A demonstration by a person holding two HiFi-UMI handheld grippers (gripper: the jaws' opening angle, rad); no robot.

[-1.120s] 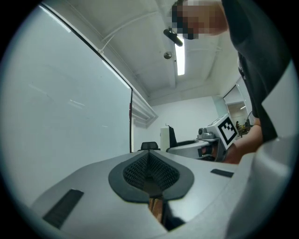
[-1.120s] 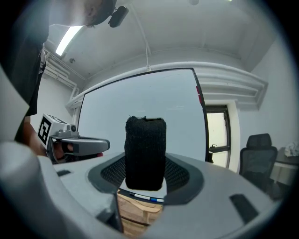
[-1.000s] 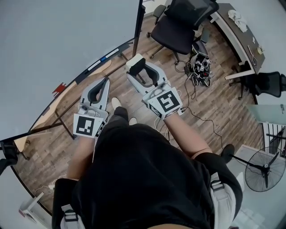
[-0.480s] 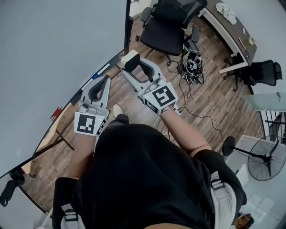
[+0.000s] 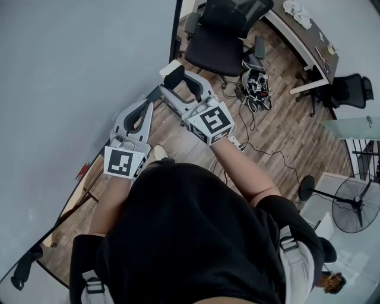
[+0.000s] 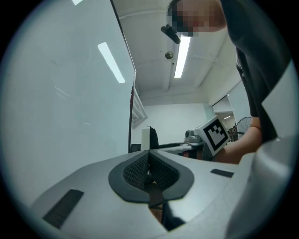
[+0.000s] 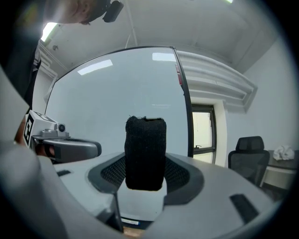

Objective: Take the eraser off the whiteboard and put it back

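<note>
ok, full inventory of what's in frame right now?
large whiteboard: 1, pale grey-white, left, in front of the grippers
white block eraser with black felt: 1, white and black, between the right gripper's fingers
black office chair: 2, black, one past the board's edge, one at far right
brown-topped desk: 1, brown, upper right
white cloth: 1, white, on the desk
tangle of cables: 1, black and white, on the floor by the nearer chair
pedestal fan: 1, black, lower right
wood plank floor: 1, brown, underfoot
left gripper: 1, grey, fingers together, empty
right gripper: 1, grey, closed on the eraser
</note>
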